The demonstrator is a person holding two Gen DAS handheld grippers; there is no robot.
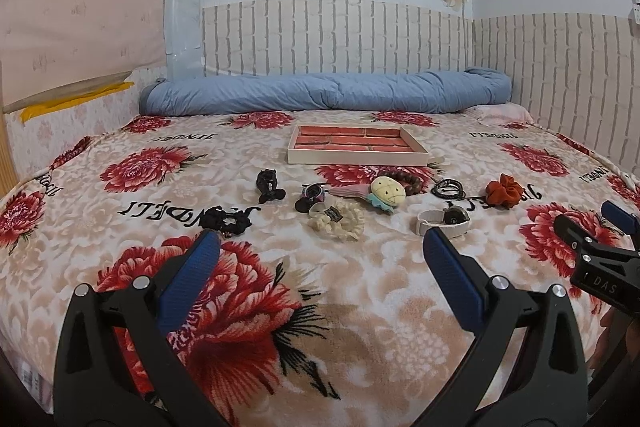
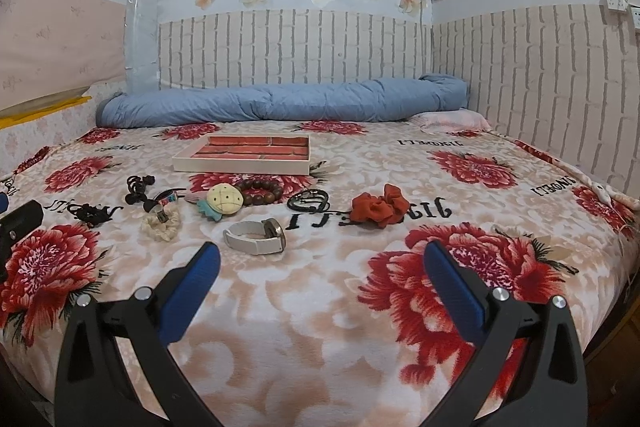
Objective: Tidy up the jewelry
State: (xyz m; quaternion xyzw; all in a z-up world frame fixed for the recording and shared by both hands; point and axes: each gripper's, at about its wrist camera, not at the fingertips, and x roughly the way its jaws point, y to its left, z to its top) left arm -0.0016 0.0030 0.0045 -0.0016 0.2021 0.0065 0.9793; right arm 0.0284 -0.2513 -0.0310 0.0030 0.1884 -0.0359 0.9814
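Both claws, left claw [image 1: 322, 259] and right claw [image 2: 322, 273], hang wide open and empty over the bed [image 1: 360, 307]. Nearest the right claw, ahead and slightly left, lies the white watch [image 2: 256, 235], strap running crosswise; beyond waits the tray [image 2: 240, 167].

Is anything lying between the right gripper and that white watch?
No. Only bare blanket lies between the open right gripper and the watch; the nearest other item, a cream scrunchie, sits off to the side.
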